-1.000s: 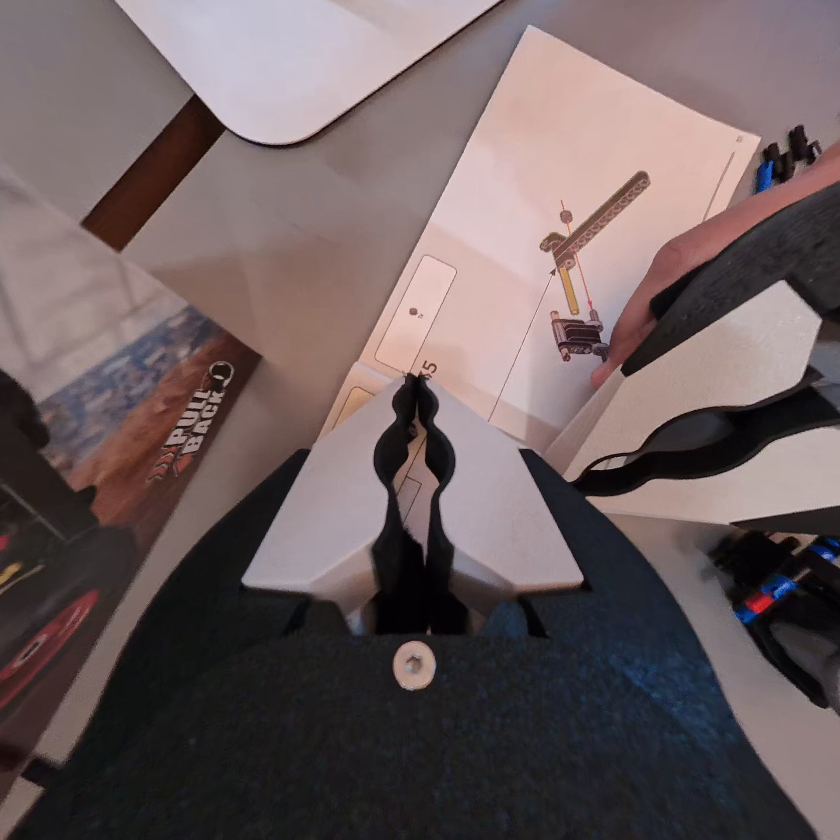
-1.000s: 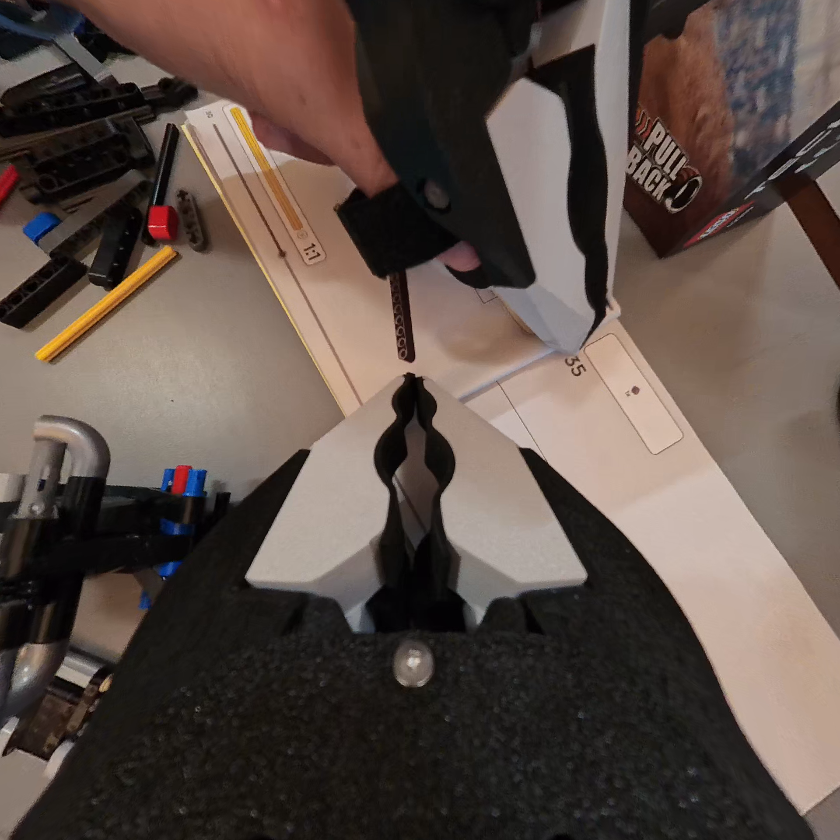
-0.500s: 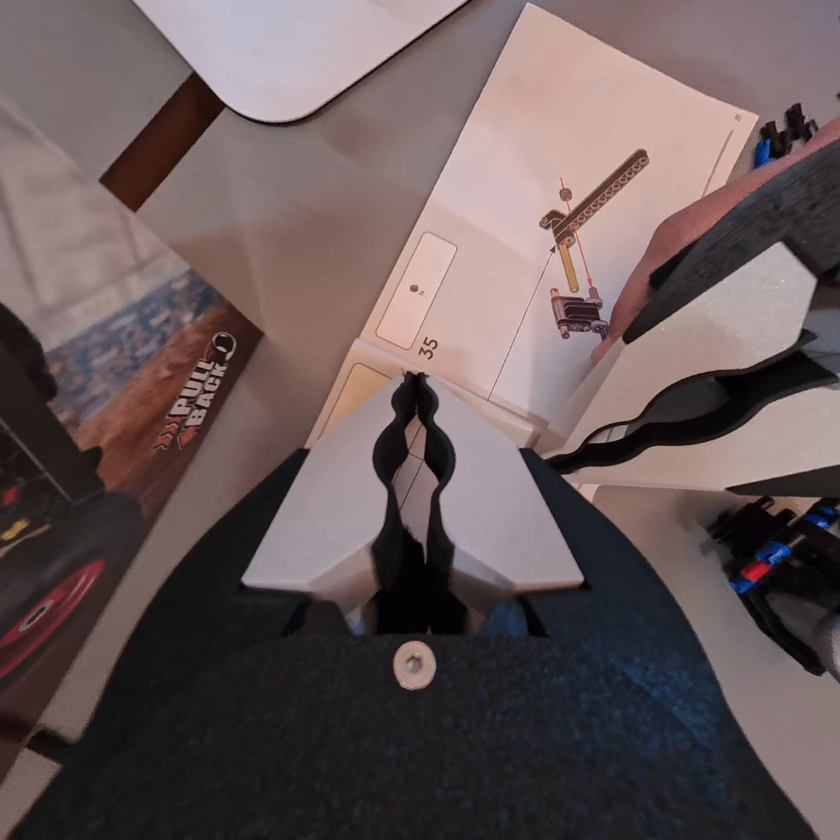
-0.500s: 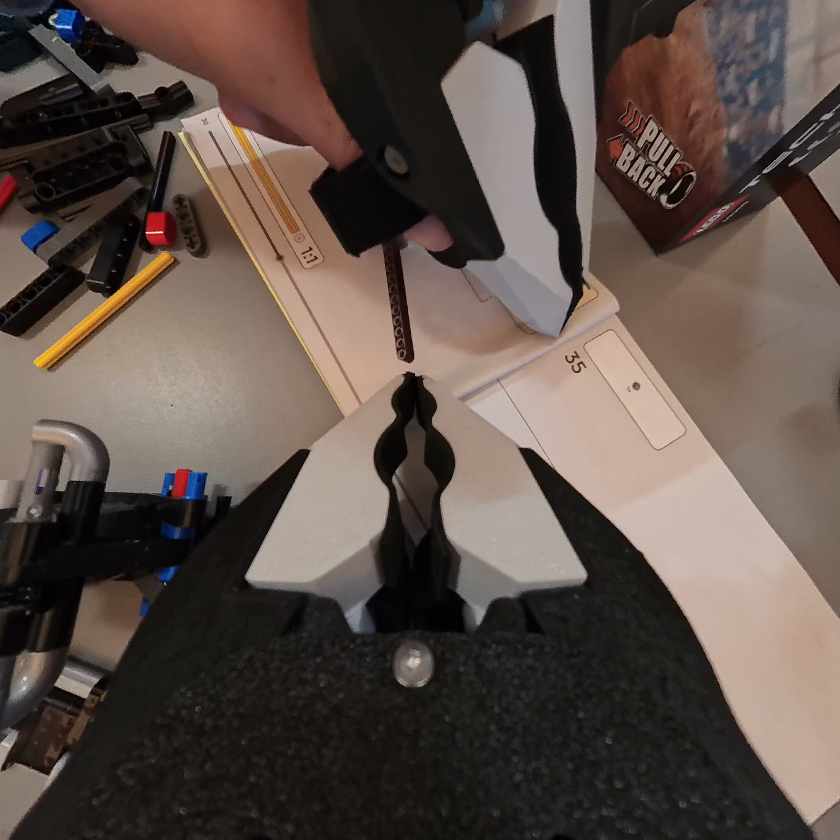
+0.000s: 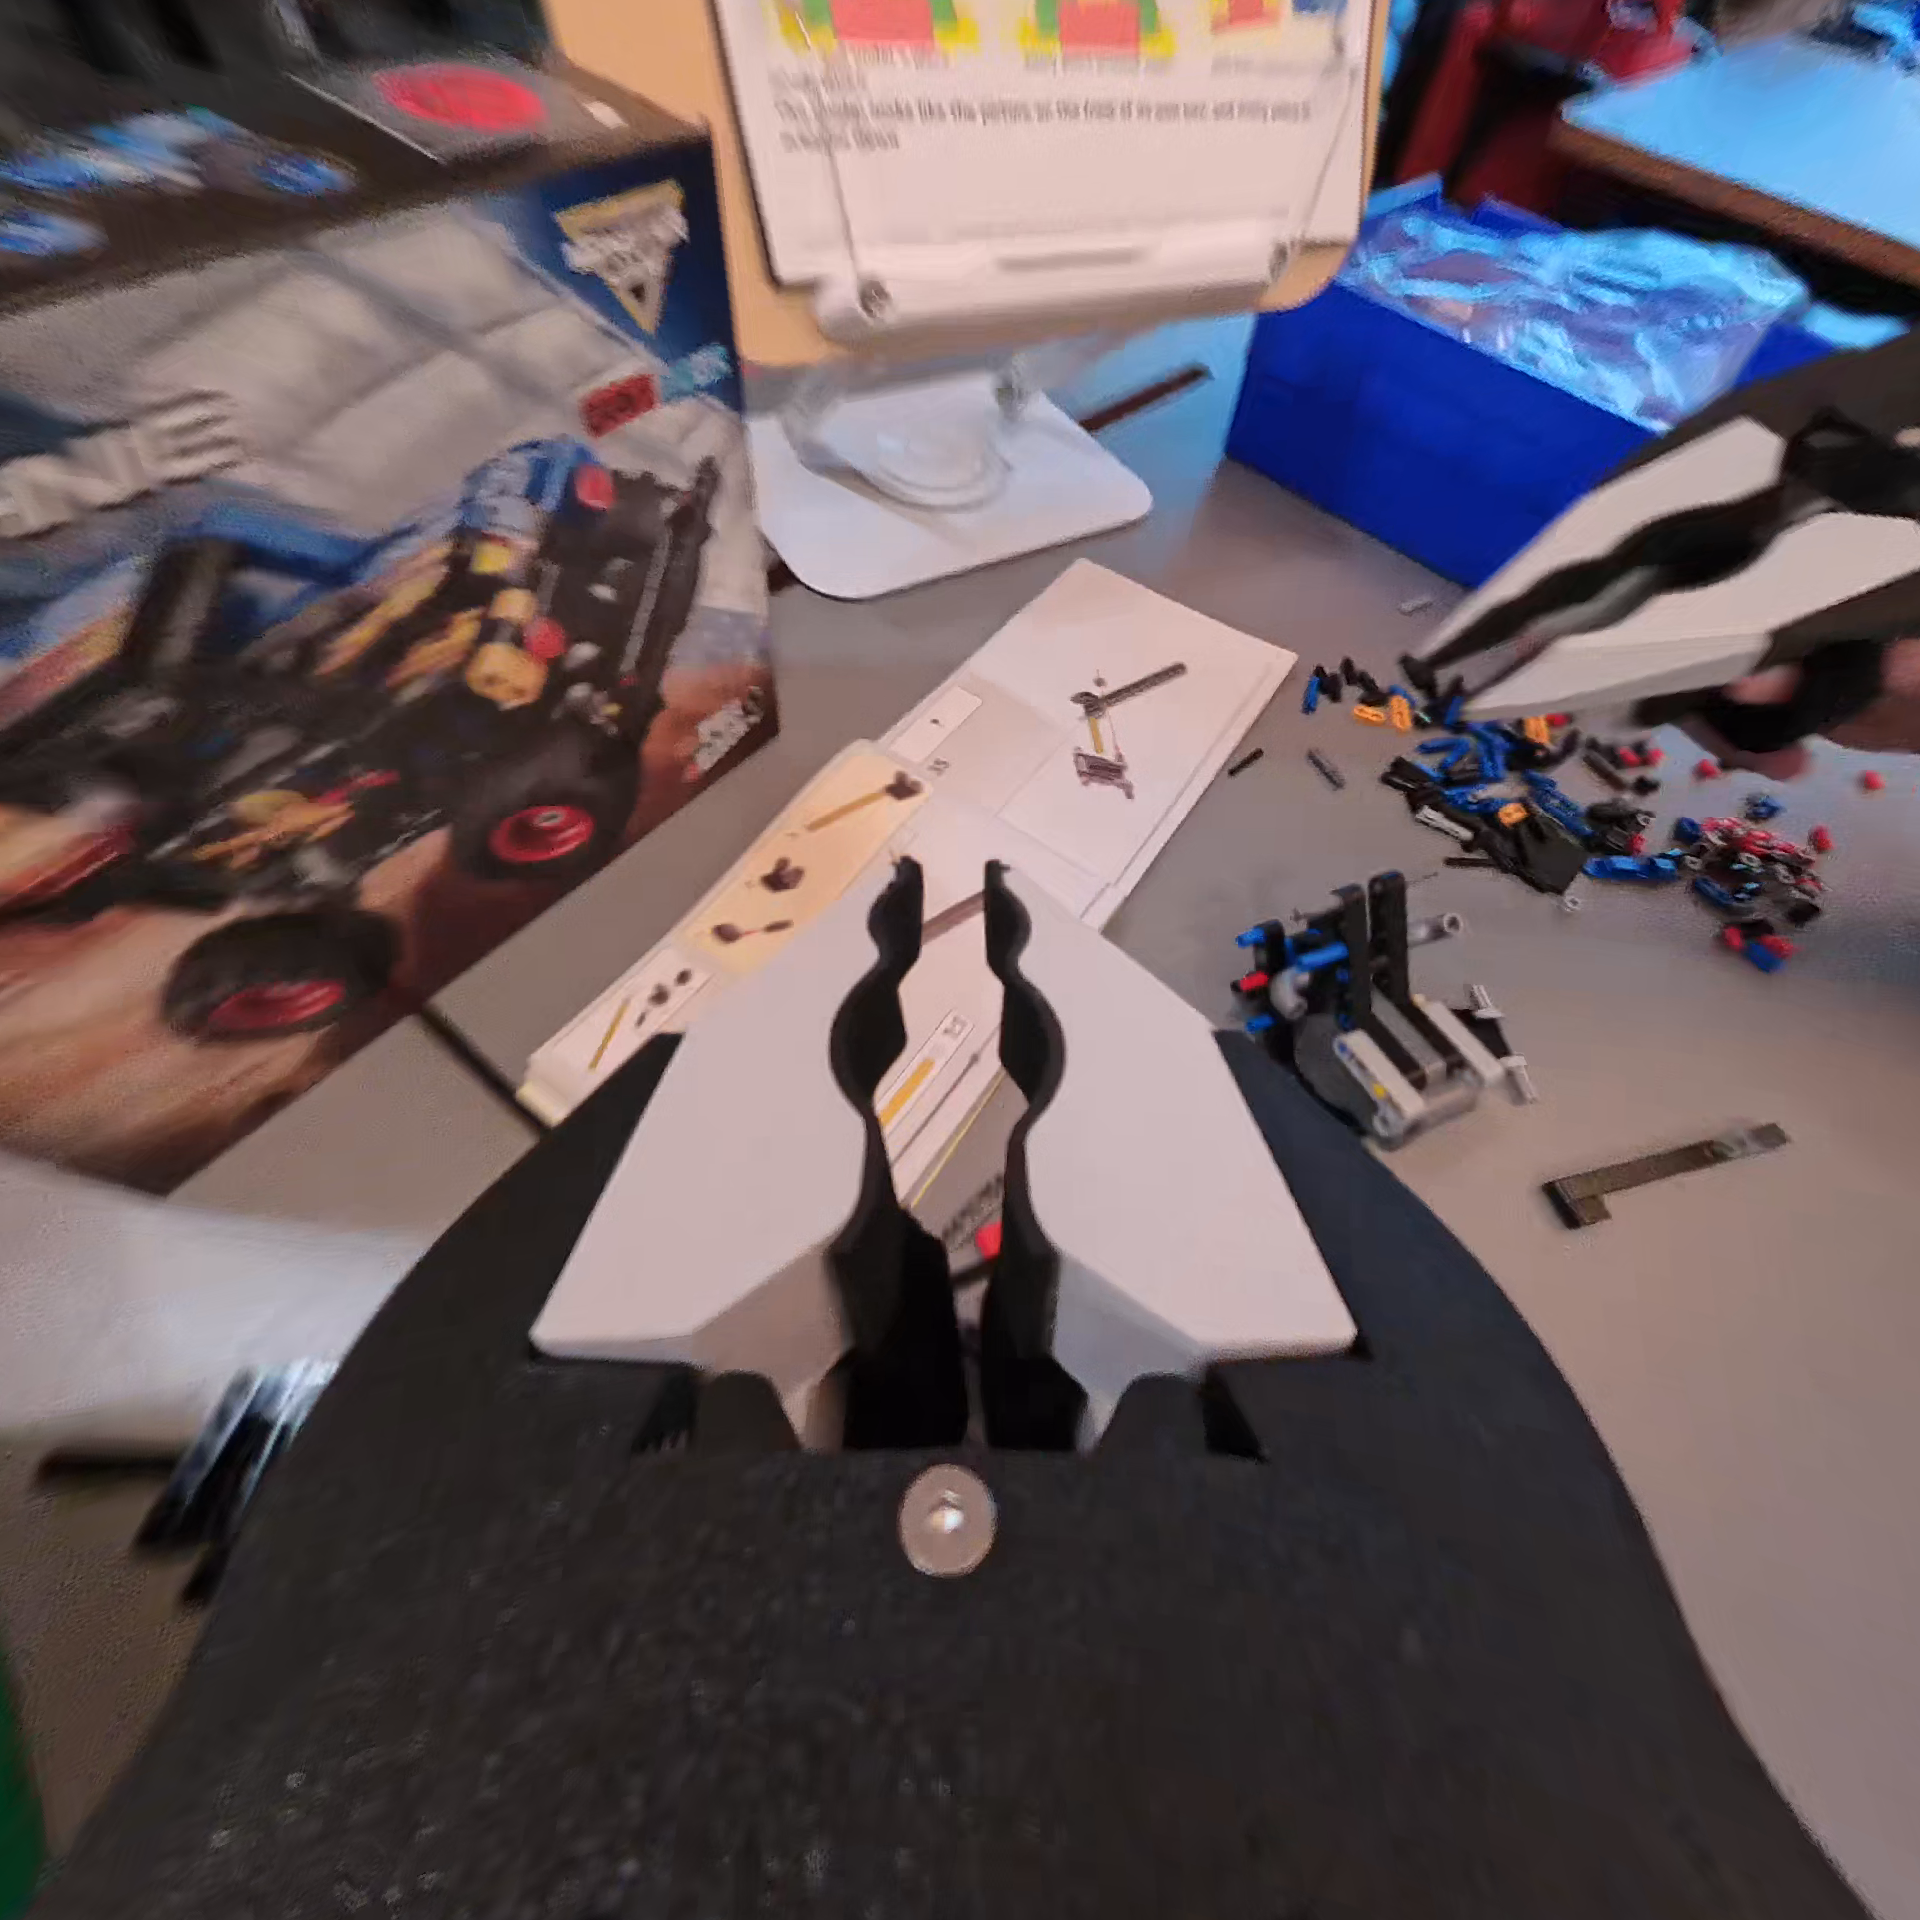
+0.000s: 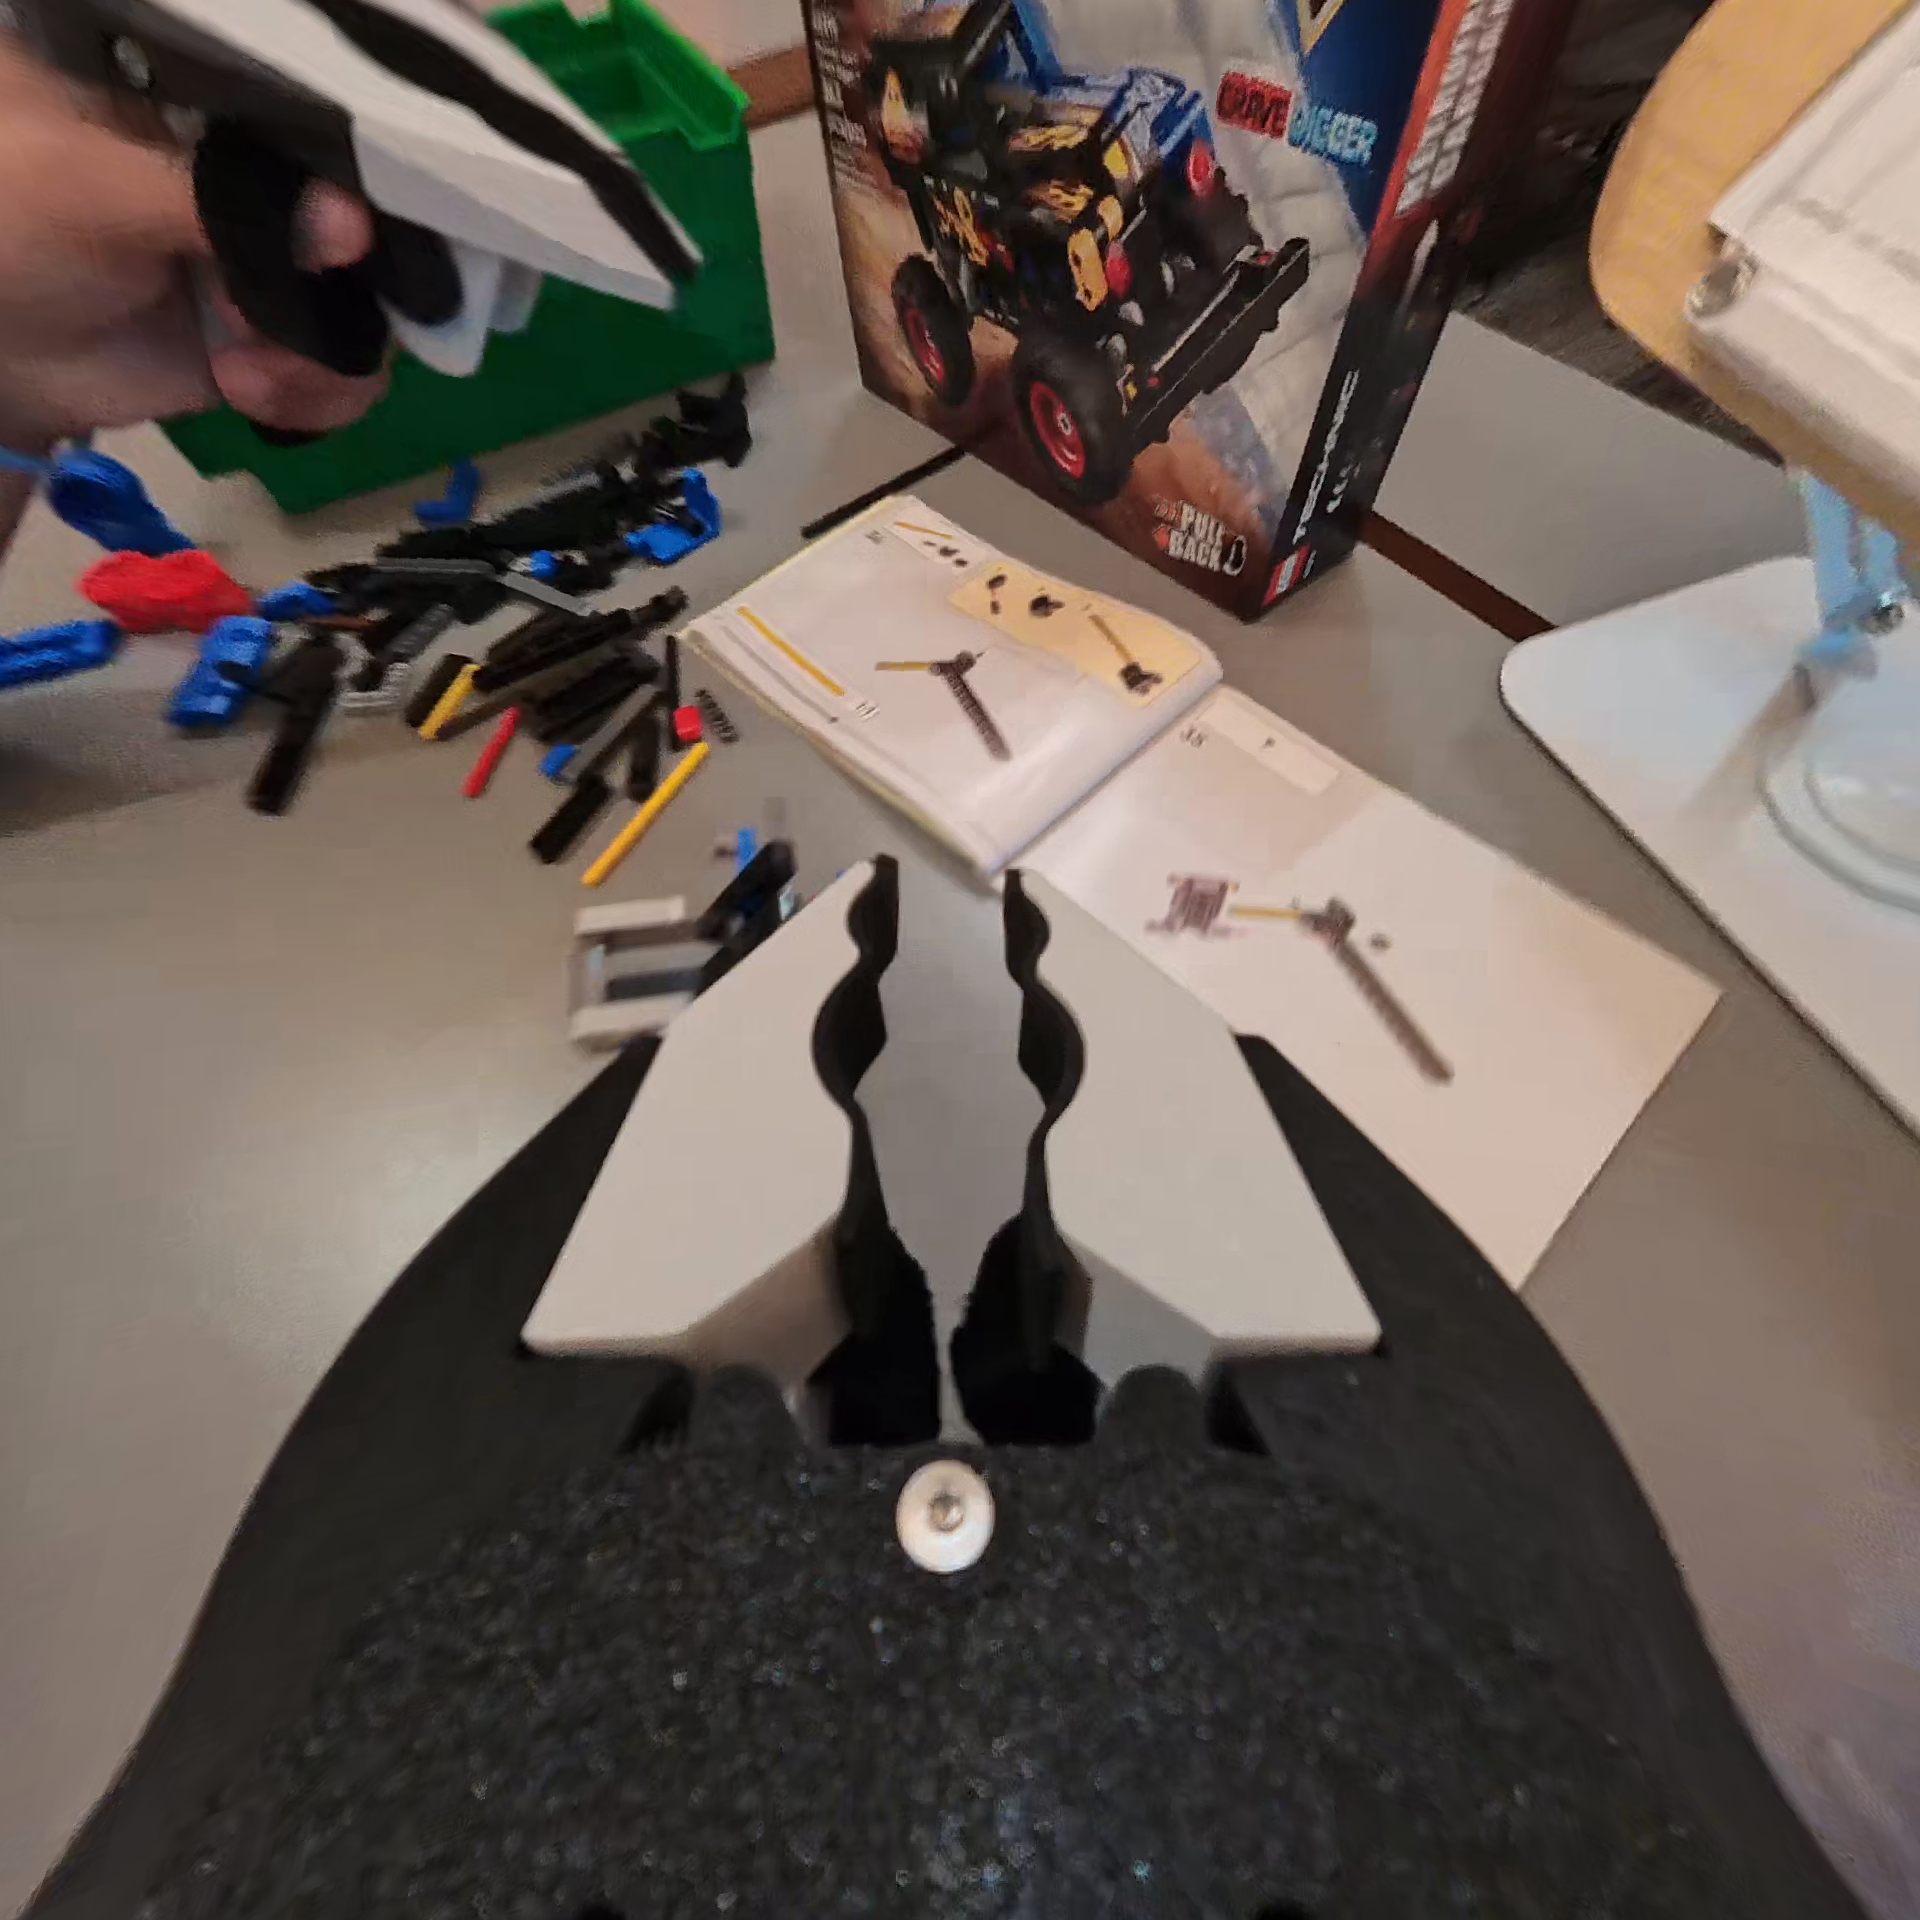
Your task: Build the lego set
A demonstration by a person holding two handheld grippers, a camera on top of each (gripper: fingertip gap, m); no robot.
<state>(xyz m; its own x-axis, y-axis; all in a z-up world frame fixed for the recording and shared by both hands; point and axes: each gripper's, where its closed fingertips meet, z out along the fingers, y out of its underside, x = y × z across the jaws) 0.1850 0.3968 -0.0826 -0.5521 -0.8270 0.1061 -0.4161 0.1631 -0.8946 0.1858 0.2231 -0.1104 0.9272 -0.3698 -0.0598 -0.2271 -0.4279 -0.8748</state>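
Both grippers lifted clear of the booklet, jaws parted.
I had raised the left gripper (image 5: 943, 883) and right gripper (image 6: 943, 881) off the instruction booklet (image 6: 966, 675); both stood narrowly apart, empty; next piece unpicked.

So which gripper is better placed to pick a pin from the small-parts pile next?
Right, probably. The right gripper hangs open and empty just above the small-parts pile; the left gripper is farther off, over the booklet.
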